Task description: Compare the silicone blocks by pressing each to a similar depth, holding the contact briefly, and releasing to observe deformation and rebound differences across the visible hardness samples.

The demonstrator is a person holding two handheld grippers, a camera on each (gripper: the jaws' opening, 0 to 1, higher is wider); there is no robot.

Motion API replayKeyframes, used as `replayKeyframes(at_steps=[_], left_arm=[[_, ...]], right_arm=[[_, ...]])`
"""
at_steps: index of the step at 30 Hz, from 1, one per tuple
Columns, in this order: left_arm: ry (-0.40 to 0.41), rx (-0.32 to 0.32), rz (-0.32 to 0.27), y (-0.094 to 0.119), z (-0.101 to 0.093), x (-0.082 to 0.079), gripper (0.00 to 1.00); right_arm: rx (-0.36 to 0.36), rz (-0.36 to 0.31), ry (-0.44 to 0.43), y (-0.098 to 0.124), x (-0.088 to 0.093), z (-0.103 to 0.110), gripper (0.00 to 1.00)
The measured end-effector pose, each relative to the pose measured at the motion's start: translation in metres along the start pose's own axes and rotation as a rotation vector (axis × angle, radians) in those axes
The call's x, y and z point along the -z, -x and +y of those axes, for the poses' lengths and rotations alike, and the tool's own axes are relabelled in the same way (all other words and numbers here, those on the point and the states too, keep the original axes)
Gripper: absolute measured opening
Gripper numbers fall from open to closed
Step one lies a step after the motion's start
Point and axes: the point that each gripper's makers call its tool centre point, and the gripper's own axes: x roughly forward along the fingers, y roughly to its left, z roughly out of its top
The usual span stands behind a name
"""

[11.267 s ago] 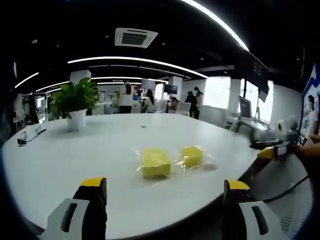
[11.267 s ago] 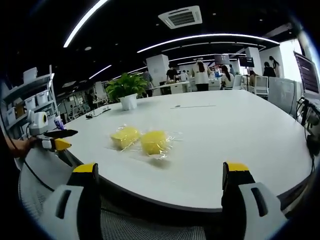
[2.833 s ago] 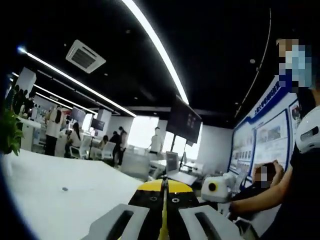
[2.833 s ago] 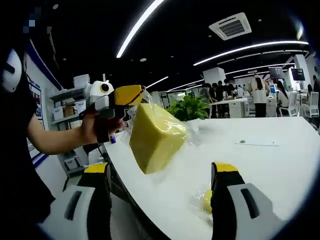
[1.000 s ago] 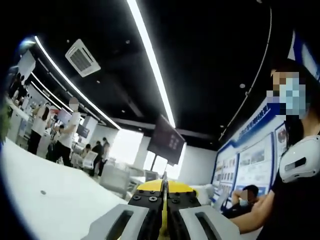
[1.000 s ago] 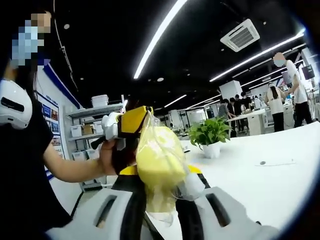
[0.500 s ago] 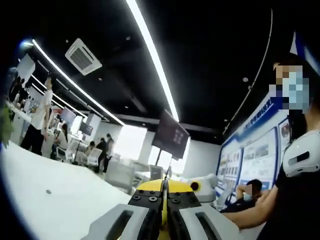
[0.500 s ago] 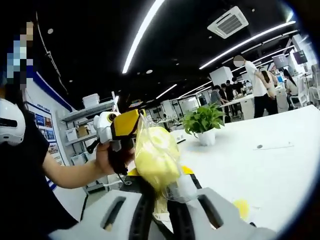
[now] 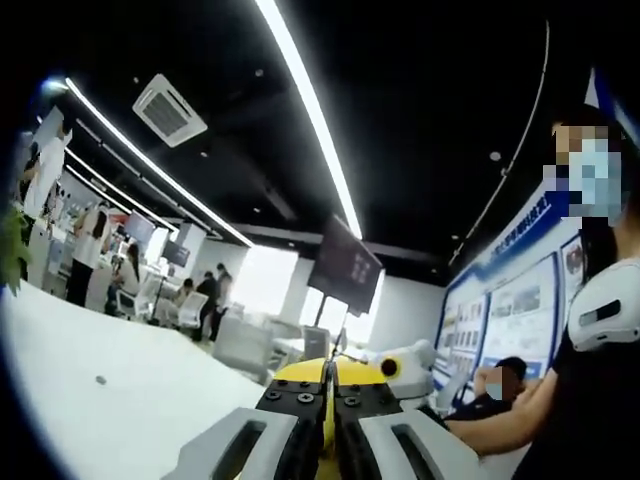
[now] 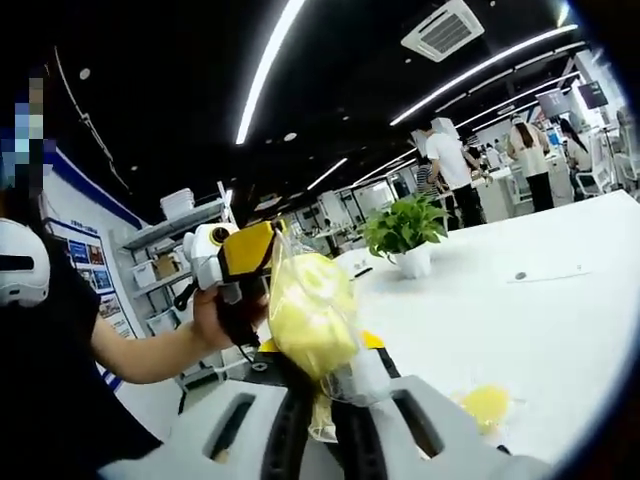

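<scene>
In the right gripper view, the right gripper (image 10: 322, 385) has its jaws pressed together on the lower end of a yellow block (image 10: 310, 315) in a clear bag, held up in the air at the picture's centre. The left gripper (image 10: 243, 252) comes in at 9 o'clock of the block, a hand (image 10: 222, 322) round its grip, its yellow tips closed on the bag's top edge, so the block hangs between the two grippers. A second block (image 10: 485, 404), also bagged, lies on the white table (image 10: 560, 340) at 4 o'clock, well apart from the held one. A potted plant (image 10: 406, 234) stands on the table at 1 o'clock. In the left gripper view, the left gripper (image 9: 326, 392) points up toward the ceiling, jaws pressed together with only a thin yellow seam between them; what they pinch cannot be made out there. The right gripper's (image 9: 400, 362) white body sits just beyond, at 4 o'clock.
</scene>
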Motion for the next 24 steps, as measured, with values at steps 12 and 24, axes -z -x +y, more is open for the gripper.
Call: replayKeyframes(at_steps=[12,24], left_arm=[[-0.019,-0.014,0.019,0.0041,0.0005,0.0003,0.00],[0.005,-0.035,0.025,0.0093,0.0010,0.0005,0.00]], right_arm=[[-0.017,0.026,-0.010,-0.0014,0.0038,0.0050,0.02],[-0.030,0.042,-0.026,-0.0040,0.0073,0.0093,0.02]])
